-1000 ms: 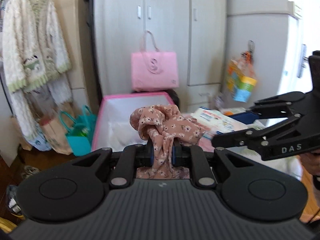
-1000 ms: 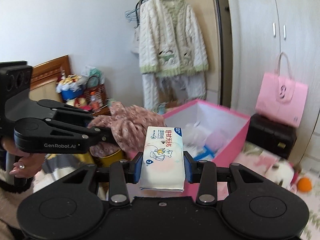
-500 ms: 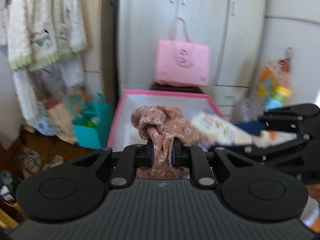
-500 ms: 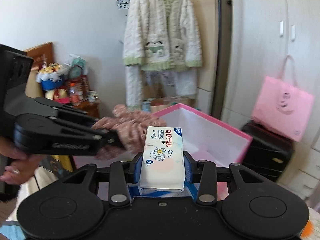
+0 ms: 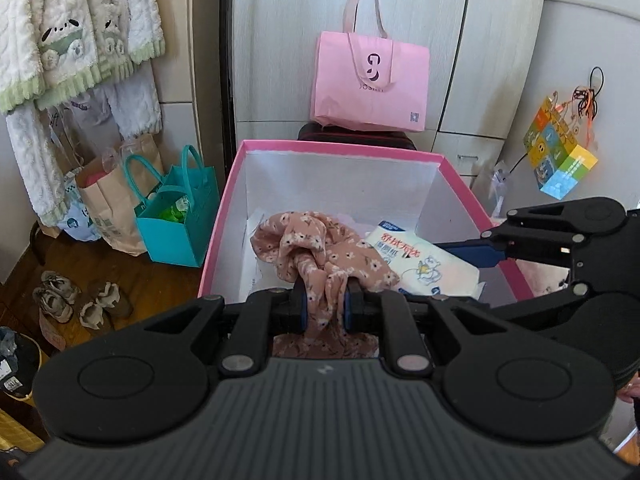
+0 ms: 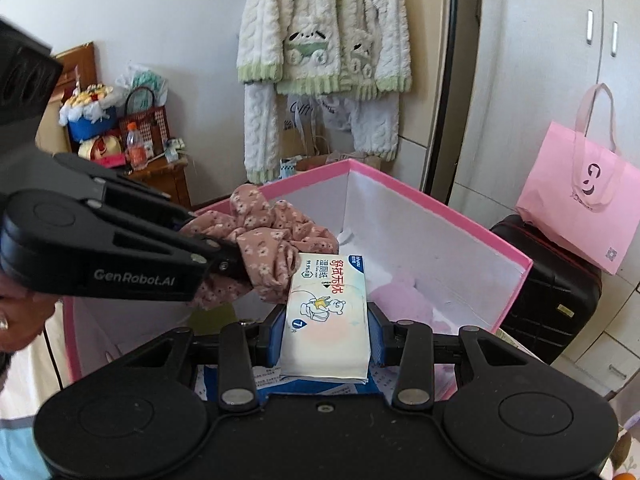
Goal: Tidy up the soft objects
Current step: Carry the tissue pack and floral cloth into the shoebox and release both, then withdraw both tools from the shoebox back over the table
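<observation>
Both grippers have come forward and down over 1 second, so the pink storage box (image 5: 224, 216) now fills the middle of each view, where before it sat farther off; both loads are unchanged in the jaws.

Left gripper (image 5: 325, 308): jaws nearly closed, pinching a bunched pink floral cloth (image 5: 308, 248); the cloth bulges up ahead of the fingers and hangs below them, held above the near part of the box opening, not resting inside.

Right gripper (image 6: 327, 340): jaws partly apart, pads pressed on both long sides of a white tissue pack (image 6: 326, 312); the pack points away from the camera, over the near rim of the box; its far left corner sits just beside the cloth, contact unclear.

Box interior: white walls, something pale pink and soft (image 6: 404, 292) on the floor, paper items at the near edge.

Surroundings: pink tote bag (image 5: 370, 80) on a dark suitcase (image 6: 548, 292) beyond the far wall of the box; teal bag (image 5: 172, 216) on the floor to the left; white and green fleece cardigan (image 6: 324, 36) hanging on the far side; 2 pairs of shoes (image 5: 76, 300) on the wooden floor at near left.
</observation>
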`<move>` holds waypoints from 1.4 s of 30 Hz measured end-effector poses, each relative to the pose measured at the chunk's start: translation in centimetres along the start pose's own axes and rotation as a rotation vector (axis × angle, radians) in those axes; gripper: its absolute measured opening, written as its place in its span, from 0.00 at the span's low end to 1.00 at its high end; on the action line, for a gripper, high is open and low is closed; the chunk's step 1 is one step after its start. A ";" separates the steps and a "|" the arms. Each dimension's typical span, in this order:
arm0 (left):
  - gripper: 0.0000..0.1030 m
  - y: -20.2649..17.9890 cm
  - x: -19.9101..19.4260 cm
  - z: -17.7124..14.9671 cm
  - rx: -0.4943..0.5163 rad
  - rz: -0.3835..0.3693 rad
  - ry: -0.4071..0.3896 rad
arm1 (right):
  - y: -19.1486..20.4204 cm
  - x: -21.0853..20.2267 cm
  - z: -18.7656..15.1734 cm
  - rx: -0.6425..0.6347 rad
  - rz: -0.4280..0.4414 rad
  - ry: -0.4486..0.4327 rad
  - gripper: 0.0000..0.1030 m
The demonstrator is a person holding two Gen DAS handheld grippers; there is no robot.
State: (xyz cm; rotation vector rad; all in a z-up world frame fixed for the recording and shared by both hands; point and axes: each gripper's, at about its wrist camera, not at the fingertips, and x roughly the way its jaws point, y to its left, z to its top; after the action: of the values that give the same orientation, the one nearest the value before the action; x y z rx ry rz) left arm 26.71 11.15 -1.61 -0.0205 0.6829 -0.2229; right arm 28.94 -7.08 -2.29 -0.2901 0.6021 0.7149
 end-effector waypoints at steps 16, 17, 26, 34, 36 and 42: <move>0.51 -1.3 -3.3 -0.2 0.062 0.073 -0.097 | 0.9 -1.6 -0.6 -0.048 -0.060 0.007 0.56; 0.53 -1.4 -3.9 -0.3 0.069 0.071 -0.104 | 1.0 -2.0 -0.6 -0.048 -0.068 0.006 0.57; 0.62 -3.3 -9.0 -1.6 0.119 0.013 -0.123 | 2.2 -6.8 -1.6 -0.033 -0.094 -0.027 0.62; 0.65 -5.3 -13.0 -2.1 0.139 -0.107 -0.086 | 1.8 -12.3 -3.0 0.032 -0.023 -0.049 0.68; 0.65 -5.9 -13.9 -2.2 0.140 -0.136 -0.075 | 1.6 -13.8 -3.4 0.054 -0.005 -0.055 0.70; 0.70 -8.0 -16.5 -3.0 0.165 -0.207 -0.066 | 0.3 -18.7 -5.6 0.112 -0.012 -0.080 0.74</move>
State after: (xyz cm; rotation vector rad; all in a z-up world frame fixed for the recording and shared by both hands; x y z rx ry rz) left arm 10.80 6.98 7.04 0.0594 0.5953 -0.4748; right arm 15.24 -19.14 4.59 -0.1607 0.5612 0.6758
